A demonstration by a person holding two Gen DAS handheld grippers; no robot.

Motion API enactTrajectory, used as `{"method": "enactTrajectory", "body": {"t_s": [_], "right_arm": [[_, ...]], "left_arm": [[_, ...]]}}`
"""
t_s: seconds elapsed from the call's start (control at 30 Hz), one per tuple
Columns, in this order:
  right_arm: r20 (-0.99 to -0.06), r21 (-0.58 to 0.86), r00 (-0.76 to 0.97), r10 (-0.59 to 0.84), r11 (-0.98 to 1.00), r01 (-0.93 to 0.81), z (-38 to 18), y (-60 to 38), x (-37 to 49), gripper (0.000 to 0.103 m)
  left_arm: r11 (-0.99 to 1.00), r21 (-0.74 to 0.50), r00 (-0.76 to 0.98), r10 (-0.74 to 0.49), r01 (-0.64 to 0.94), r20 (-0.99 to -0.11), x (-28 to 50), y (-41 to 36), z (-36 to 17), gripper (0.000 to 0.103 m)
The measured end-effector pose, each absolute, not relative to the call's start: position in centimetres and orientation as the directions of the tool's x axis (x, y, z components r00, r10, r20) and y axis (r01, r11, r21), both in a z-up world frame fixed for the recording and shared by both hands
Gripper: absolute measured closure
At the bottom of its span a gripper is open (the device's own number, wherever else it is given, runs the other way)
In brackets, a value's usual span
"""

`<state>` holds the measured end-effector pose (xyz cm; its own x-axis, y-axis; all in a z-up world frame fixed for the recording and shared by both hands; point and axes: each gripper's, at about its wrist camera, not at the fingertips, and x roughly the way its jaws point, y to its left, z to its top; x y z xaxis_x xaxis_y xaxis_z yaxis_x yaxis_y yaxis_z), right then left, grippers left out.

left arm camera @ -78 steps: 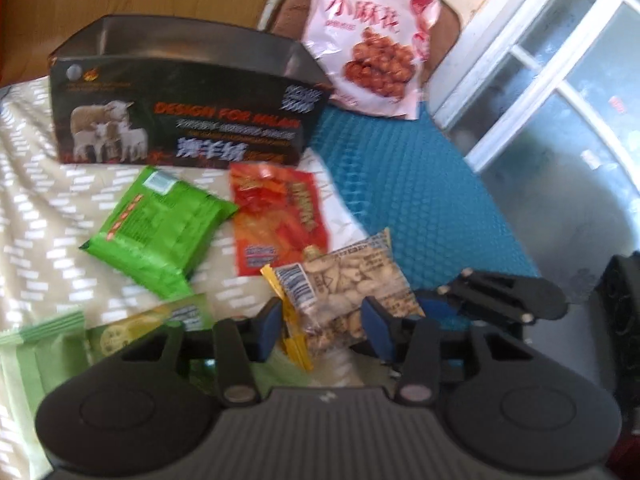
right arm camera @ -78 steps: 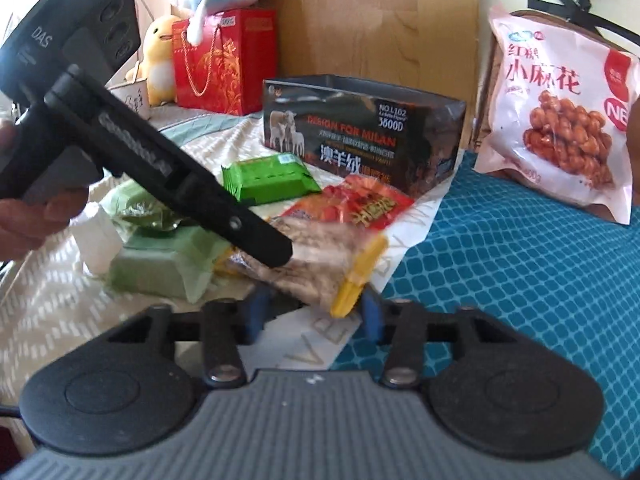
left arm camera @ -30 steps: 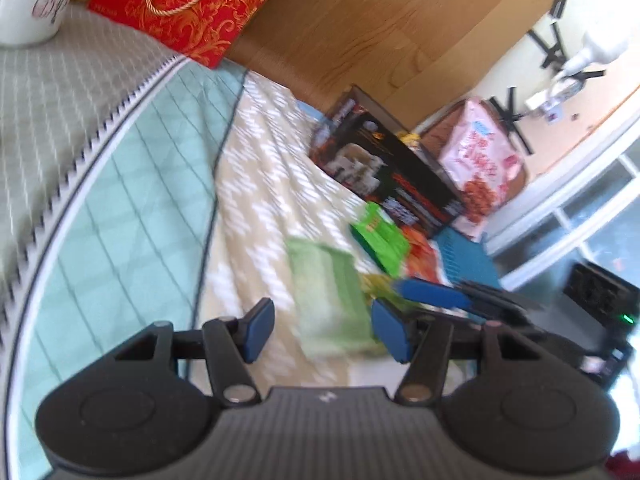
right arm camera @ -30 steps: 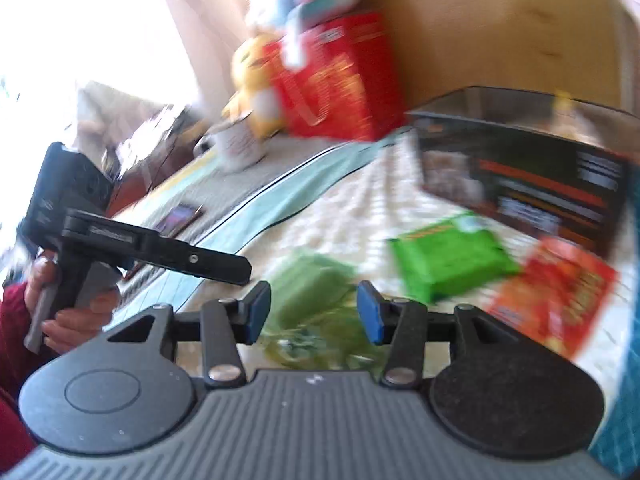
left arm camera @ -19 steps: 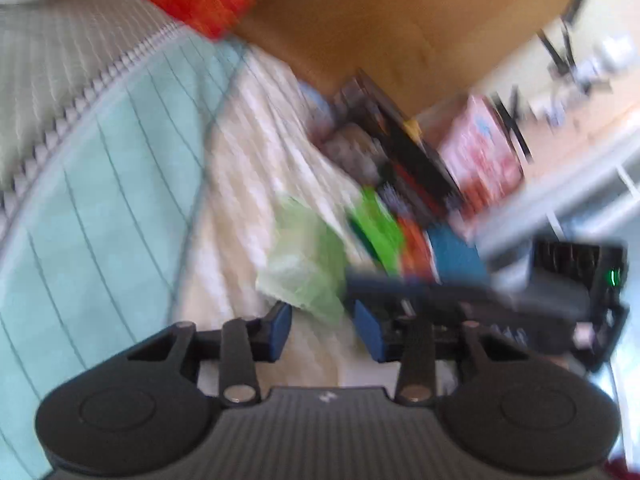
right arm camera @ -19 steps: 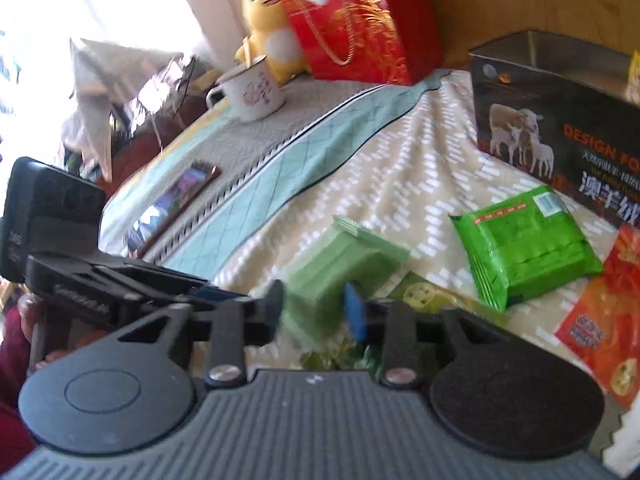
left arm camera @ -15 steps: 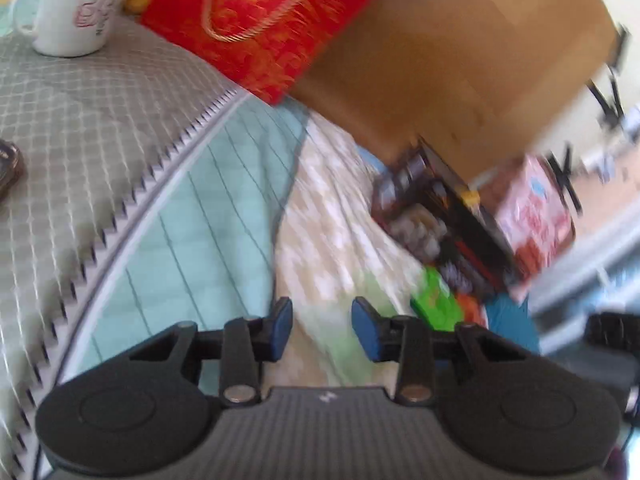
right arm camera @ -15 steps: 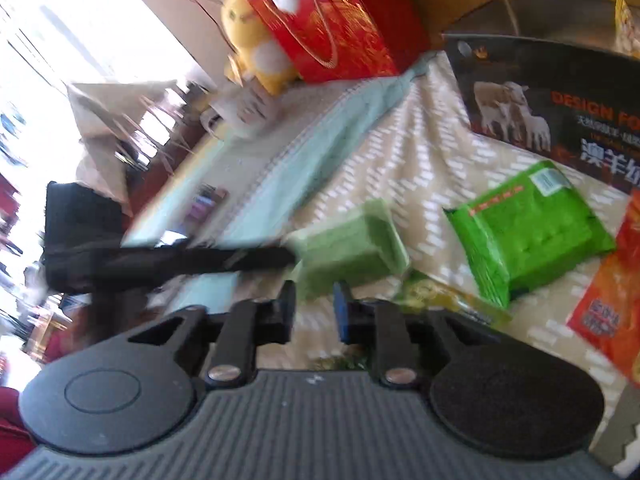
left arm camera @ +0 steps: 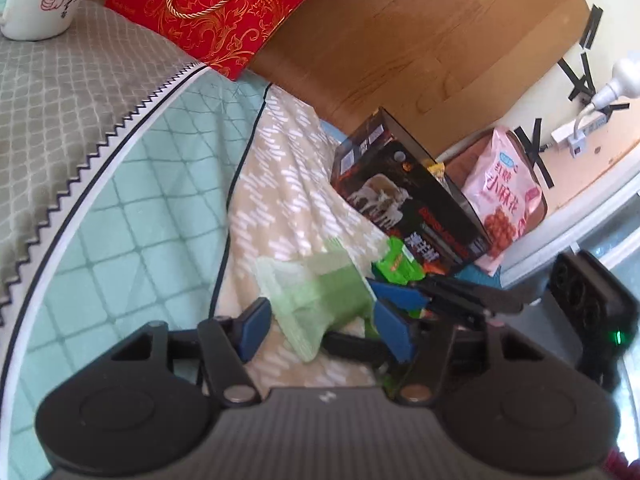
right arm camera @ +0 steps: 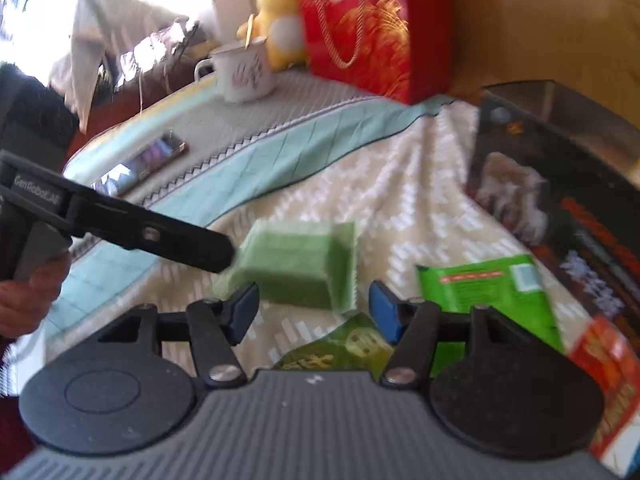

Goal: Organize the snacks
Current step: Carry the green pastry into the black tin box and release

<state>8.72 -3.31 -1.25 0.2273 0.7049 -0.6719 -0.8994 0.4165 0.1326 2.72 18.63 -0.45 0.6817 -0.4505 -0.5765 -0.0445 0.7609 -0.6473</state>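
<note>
A pale green snack pack (left arm camera: 320,296) lies on the patterned cloth; it also shows in the right wrist view (right arm camera: 296,268). My left gripper (left arm camera: 324,332) is open, its blue pads either side of the pack's near end. My right gripper (right arm camera: 314,314) is open just in front of the same pack; its fingers (left arm camera: 404,296) reach in from the right in the left wrist view. A bright green packet (right arm camera: 492,292), a red packet (right arm camera: 612,364) and a flat green packet (right arm camera: 344,348) lie nearby. The open black box (left arm camera: 408,204) stands behind them.
A pink snack bag (left arm camera: 504,196) leans beyond the box. A red gift bag (right arm camera: 372,28), a white mug (right arm camera: 244,68), a yellow plush toy (right arm camera: 280,12) and a phone (right arm camera: 140,160) sit at the far left of the table. A wooden board (left arm camera: 420,40) stands behind.
The peanut bag has left my left gripper. Both grippers swung left to the pale green pack, closed partway, and have opened wide around it now.
</note>
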Motion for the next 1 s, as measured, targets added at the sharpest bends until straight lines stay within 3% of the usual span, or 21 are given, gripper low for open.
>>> {"method": "enactTrajectory", "body": {"t_s": [0.03,0.1,0.2,0.43,0.7,0.9,1.0], "right_arm": [[-0.67,0.103,0.242,0.702,0.411,-0.906,-1.2,-2.9,8.3,0.044],[-0.665,0.063,0.271,0.696,0.414,-0.908,-0.9,-2.6,7.6,0.061],[-0.623,0.025,0.339,0.705,0.451,-0.892,0.1,-3.8,7.5,0.068],[-0.433,-0.073,0.572,0.696,0.606,-0.792,4.8,-8.6,10.3,0.068],[-0.398,-0.082,0.709,0.582,0.748,-0.659,5.0,-10.2,16.1,0.068],[-0.373,-0.012,0.758,0.535,0.814,-0.58,5.4,-12.7,16.8,0.063],[-0.322,0.055,0.81,0.491,0.863,-0.501,5.7,-16.5,16.0,0.057]], "left_arm": [[0.768,-0.638,0.676,-0.443,-0.052,-0.588,3.1,18.5,-0.2,0.053],[0.798,-0.6,0.682,-0.414,-0.047,-0.604,3.7,18.2,0.7,0.053],[0.807,-0.59,0.701,-0.435,0.025,-0.565,4.8,17.4,3.0,0.053],[0.826,-0.522,0.753,-0.479,0.213,-0.451,10.1,12.9,8.5,0.053],[0.844,-0.498,0.734,-0.466,0.2,-0.495,18.0,9.1,7.1,0.052],[0.881,-0.452,0.791,-0.373,0.138,-0.485,19.1,10.0,6.9,0.05],[0.934,-0.356,0.828,-0.23,0.04,-0.511,19.1,11.0,7.0,0.05]]}}
